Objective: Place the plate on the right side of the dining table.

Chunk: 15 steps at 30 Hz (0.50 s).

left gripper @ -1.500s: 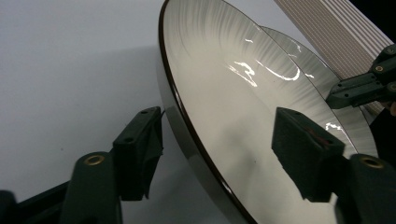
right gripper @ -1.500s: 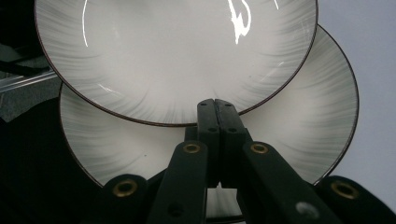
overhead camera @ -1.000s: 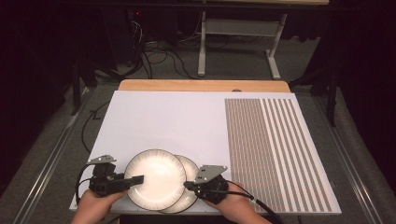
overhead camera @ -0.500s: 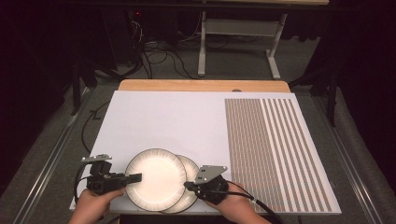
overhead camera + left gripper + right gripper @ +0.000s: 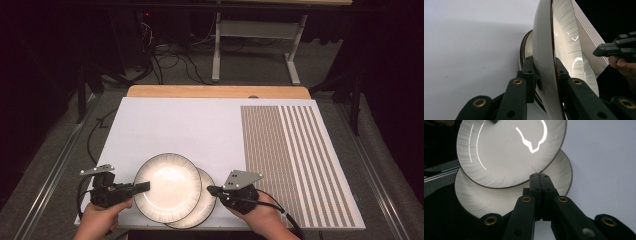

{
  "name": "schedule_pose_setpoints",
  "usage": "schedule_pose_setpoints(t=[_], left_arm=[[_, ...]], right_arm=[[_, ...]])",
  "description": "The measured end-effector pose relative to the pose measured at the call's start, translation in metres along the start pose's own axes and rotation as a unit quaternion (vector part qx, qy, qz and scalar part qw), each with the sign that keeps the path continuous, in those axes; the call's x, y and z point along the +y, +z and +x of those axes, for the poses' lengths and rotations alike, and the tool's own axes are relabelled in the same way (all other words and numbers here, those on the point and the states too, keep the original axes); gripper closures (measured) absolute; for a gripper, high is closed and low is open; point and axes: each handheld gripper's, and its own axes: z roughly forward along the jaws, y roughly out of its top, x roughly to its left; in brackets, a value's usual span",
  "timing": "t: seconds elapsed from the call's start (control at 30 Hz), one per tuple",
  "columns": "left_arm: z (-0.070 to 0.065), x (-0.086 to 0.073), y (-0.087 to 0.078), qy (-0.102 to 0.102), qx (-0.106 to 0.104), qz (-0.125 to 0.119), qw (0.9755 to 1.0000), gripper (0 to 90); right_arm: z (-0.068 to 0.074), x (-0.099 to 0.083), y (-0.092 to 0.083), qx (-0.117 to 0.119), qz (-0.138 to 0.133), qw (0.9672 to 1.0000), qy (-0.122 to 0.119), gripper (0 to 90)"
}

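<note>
White table, fingers clamping plate

White board, striped mat, perhaps cables behind.

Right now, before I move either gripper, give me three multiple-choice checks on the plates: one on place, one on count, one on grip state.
1. Where does the top plate sit?
A. overlapping the lower plate
B. on the striped area
C. on the floor

2. How many plates are there?
A. one
B. two
C. four

3. What is the left gripper doing?
A. hanging open
B. shut on nothing
C. clamping the top plate's rim

Answers:
1 A, its rim covers part of the lower plate.
2 B, two stacked offset.
3 C, the left gripper view shows jaws either side of the rim.
</note>
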Motion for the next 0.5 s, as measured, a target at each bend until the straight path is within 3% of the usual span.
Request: schedule_pose_setpoints(t=[0.2, 0.37, 0.5], left_arm=[[-0.002, 0.000, -0.004, 0.013, 0.004, -0.029, 0.9995, 79.5], [-0.007, 0.001, -0.006, 0.045, 0.020, -0.050, 0.9975, 80.1], [-0.010, 0.001, -0.007, 0.069, 0.030, -0.062, 0.9952, 80.2]], right_arm=[[-0.010, -0.002, -0.015, -0.019, -0.014, 0.9997, 0.009, 90.0], [-0.019, -0.004, -0.027, -0.037, -0.025, 0.9987, 0.022, 87.0], [-0.025, -0.006, -0.039, -0.056, -0.038, 0.9974, 0.024, 78.2]])
